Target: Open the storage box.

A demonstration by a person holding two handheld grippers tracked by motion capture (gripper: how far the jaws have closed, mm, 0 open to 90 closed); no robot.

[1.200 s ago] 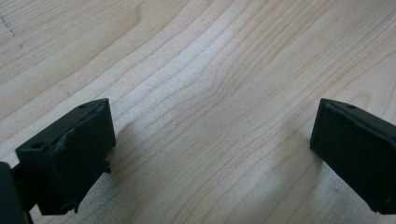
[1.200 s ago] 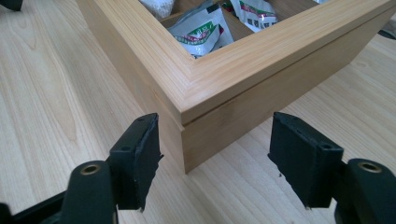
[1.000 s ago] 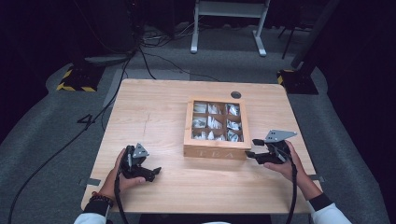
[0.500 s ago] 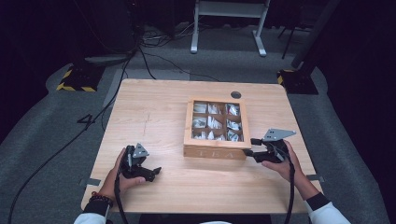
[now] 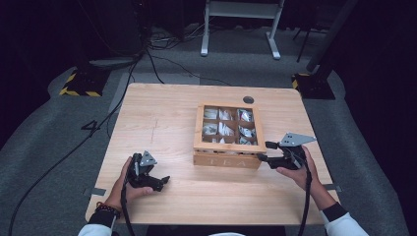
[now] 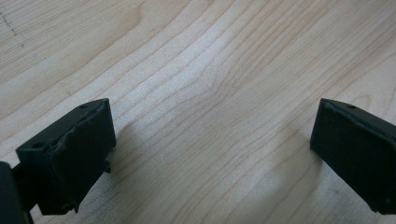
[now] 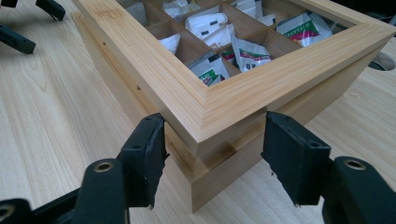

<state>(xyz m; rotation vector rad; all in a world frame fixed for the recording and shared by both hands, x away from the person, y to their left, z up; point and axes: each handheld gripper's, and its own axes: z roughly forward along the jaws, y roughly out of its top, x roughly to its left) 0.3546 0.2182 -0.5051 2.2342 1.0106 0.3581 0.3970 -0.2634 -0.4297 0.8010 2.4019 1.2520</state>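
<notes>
A wooden tea box (image 5: 226, 160) with a windowed lid stands mid-table, its compartments holding tea bags (image 5: 226, 129). My right gripper (image 5: 264, 151) is at its front right corner. In the right gripper view that corner (image 7: 224, 98) sits between the jaws of my right gripper (image 7: 215, 158), one pad (image 7: 149, 154) close against each side. These jaws have just been opening and do not visibly squeeze the wood. My left gripper (image 5: 161, 183) rests low over the table at the front left. It is open, and my left gripper (image 6: 212, 149) has bare wood between its jaws.
A round cable hole (image 5: 248, 100) lies in the tabletop (image 5: 162, 118) behind the box. The table's front edge runs just below both hands. Cables (image 5: 147, 59) and a white metal stand (image 5: 241, 24) are on the floor beyond the table.
The right gripper has shifted slightly at the box's front right corner, its tips a little higher up the corner. The left hand and the box have not moved.
</notes>
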